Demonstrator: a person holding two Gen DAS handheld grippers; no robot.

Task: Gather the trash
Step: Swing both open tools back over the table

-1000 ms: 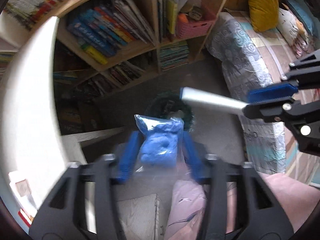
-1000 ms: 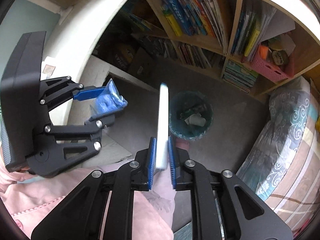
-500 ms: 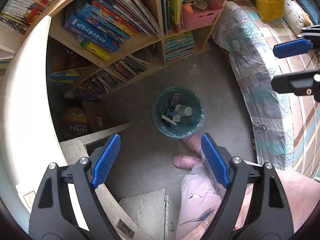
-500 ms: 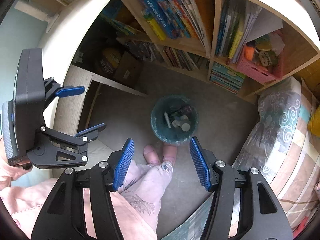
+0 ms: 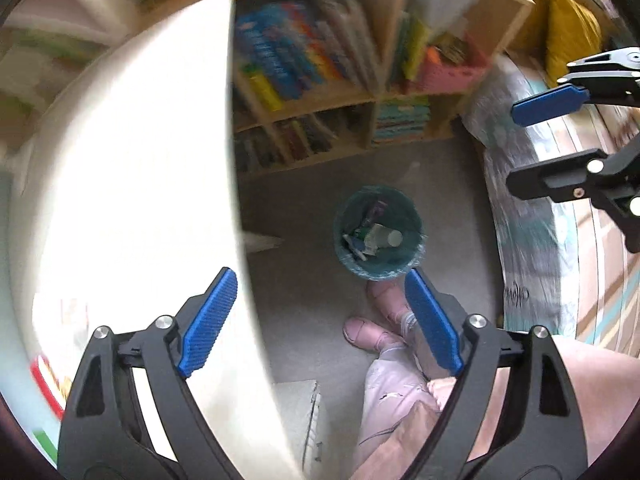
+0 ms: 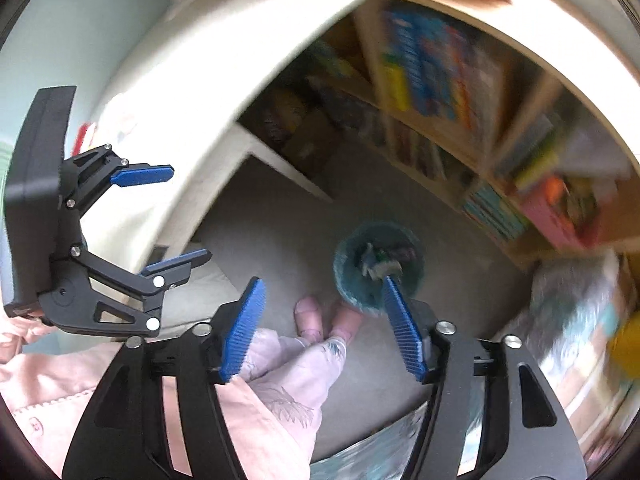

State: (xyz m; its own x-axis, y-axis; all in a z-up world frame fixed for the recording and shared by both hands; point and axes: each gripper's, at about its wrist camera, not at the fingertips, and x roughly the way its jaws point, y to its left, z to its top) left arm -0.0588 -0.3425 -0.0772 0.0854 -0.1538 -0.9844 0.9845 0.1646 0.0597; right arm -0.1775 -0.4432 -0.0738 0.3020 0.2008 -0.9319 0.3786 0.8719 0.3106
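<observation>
Both the left tongs (image 5: pixel 320 324) and right tongs (image 6: pixel 322 330) gape wide and empty above the lined wastebasket (image 5: pixel 378 236) mid-frame holding trash, so fetching another piece likely comes next.

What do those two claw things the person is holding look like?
Both the left gripper and right gripper are black angular frames with silver screws and triangular cutouts. Each finger carries a ribbed blue pad. No cables show. The person wears pale pink clothing.
</observation>
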